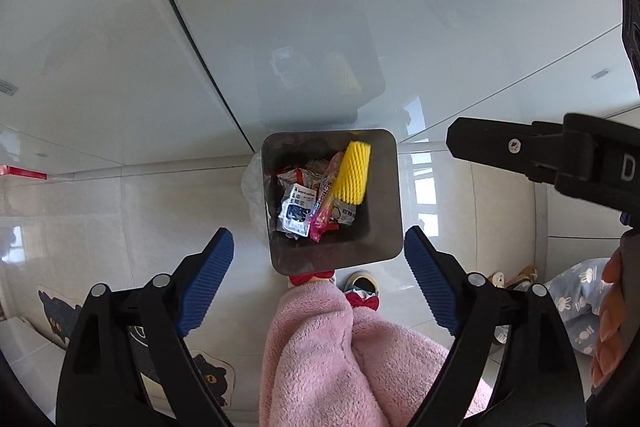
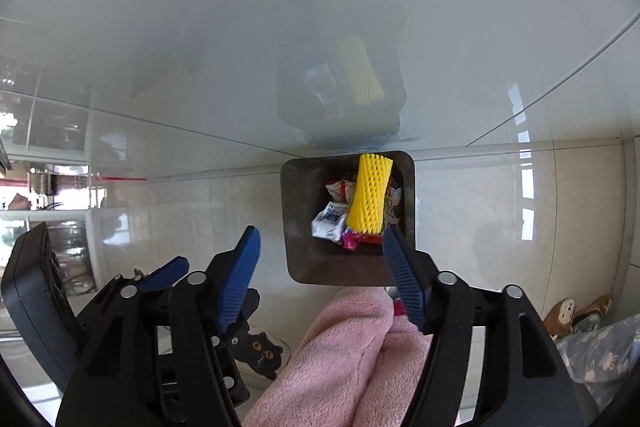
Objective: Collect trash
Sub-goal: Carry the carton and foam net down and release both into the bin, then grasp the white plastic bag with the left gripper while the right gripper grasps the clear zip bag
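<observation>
Pale floor tiles are lying under the trash bin, sitting at twelve o'clock beyond my left hand-held gripper and right hand-held gripper, both released, empty.

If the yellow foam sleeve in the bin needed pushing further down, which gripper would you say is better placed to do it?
Probably the right gripper: its open jaws hang right by the yellow foam sleeve in the bin. The left gripper, also open and empty, is nearer the bin's front edge.
</observation>
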{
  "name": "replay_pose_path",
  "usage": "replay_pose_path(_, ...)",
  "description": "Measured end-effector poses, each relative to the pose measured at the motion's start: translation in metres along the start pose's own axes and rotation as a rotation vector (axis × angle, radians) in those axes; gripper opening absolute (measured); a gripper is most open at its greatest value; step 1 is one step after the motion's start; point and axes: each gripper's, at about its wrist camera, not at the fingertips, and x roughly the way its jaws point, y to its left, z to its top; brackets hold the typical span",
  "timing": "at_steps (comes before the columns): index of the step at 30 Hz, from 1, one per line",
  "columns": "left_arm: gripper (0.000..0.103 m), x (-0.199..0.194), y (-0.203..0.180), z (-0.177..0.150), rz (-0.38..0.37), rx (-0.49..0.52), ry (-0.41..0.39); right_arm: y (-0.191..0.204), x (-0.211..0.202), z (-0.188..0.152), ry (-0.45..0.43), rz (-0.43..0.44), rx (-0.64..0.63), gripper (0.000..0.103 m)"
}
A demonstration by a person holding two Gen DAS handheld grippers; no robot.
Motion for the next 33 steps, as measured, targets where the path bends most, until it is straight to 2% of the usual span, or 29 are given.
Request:
replay_pose_path(3,0.091,-0.014,0.0,0.0,0.009,0.002,-0.007,-0.002,-0.009,-0.001,-0.013,-0.002,0.016,0.078)
replay_pose_path(7,0.095,-0.045,-0.001,0.0,0.015,0.003,-0.045,-0.008,-0.035,-0.006,-0.044,-0.017,0.021,0.095)
replay_pose_path(10,0.095,-0.076,-0.007,0.0,0.017,0.005,-0.077,-0.008,-0.063,-0.012,-0.066,-0.02,-0.002,0.099)
replay_pose_path(14,0.095,-0.125,-0.016,-0.001,0.043,0.024,-0.136,-0.003,-0.104,-0.019,-0.076,-0.027,-0.046,0.099)
replay_pose_path(20,0.095,-0.191,-0.027,0.002,0.063,0.028,-0.228,0.0,-0.177,-0.024,-0.175,-0.008,-0.072,0.1)
replay_pose_path(25,0.095,-0.248,-0.033,0.015,0.05,0.013,-0.334,0.007,-0.234,-0.019,-0.272,0.005,-0.11,0.1)
replay_pose_path(30,0.095,-0.278,-0.036,0.036,0.043,-0.001,-0.396,0.012,-0.28,-0.005,-0.375,0.001,-0.128,0.1)
replay_pose_path(33,0.095,-0.292,-0.036,0.053,0.04,0.007,-0.427,0.012,-0.293,0.01,-0.415,0.007,-0.122,0.1)
